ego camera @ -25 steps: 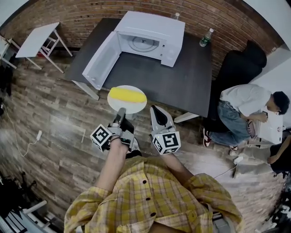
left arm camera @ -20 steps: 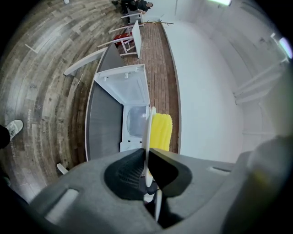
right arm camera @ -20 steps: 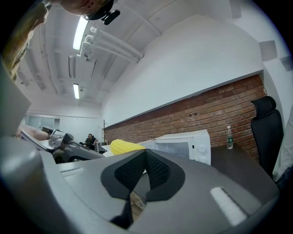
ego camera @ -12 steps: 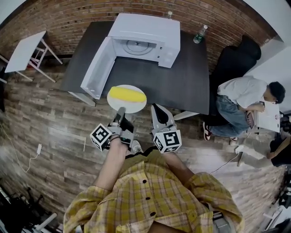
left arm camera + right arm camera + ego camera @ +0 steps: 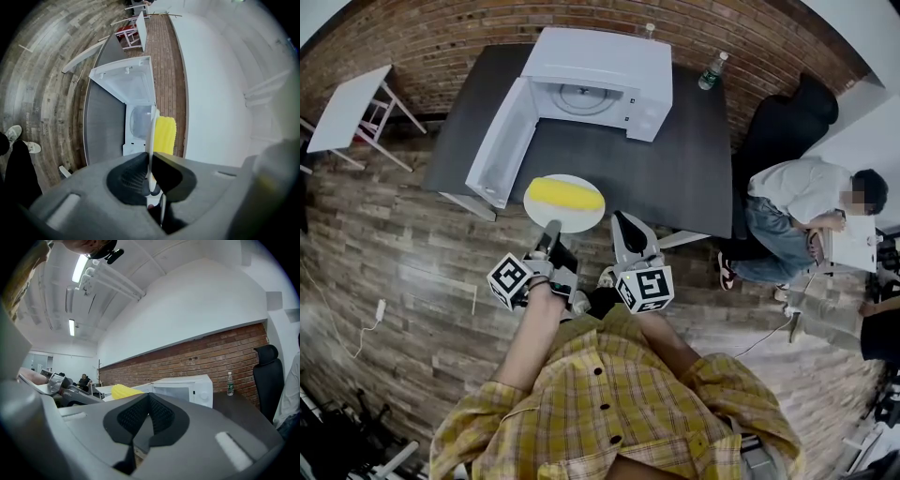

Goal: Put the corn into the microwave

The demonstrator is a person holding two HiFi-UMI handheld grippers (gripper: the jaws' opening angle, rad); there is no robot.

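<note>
A yellow corn cob (image 5: 565, 194) lies on a white plate (image 5: 546, 215) held over the near edge of the dark table (image 5: 675, 178). My left gripper (image 5: 550, 230) is shut on the plate's near rim; in the left gripper view the plate (image 5: 151, 136) shows edge-on between the pads, with the corn (image 5: 165, 135) on it. The white microwave (image 5: 600, 66) stands at the table's back, its door (image 5: 502, 141) swung open to the left. My right gripper (image 5: 622, 225) hangs beside the plate, shut and holding nothing. The right gripper view shows the corn (image 5: 123, 391) and microwave (image 5: 187, 387) ahead.
A water bottle (image 5: 710, 70) stands right of the microwave. A black chair (image 5: 787, 131) and a seated person (image 5: 806, 211) are at the table's right. A white folding table (image 5: 352, 103) stands at the far left. Wooden floor lies around me.
Both grippers and the plate with the corn have edged a little toward the table and the microwave. The grip on the plate is unchanged.
</note>
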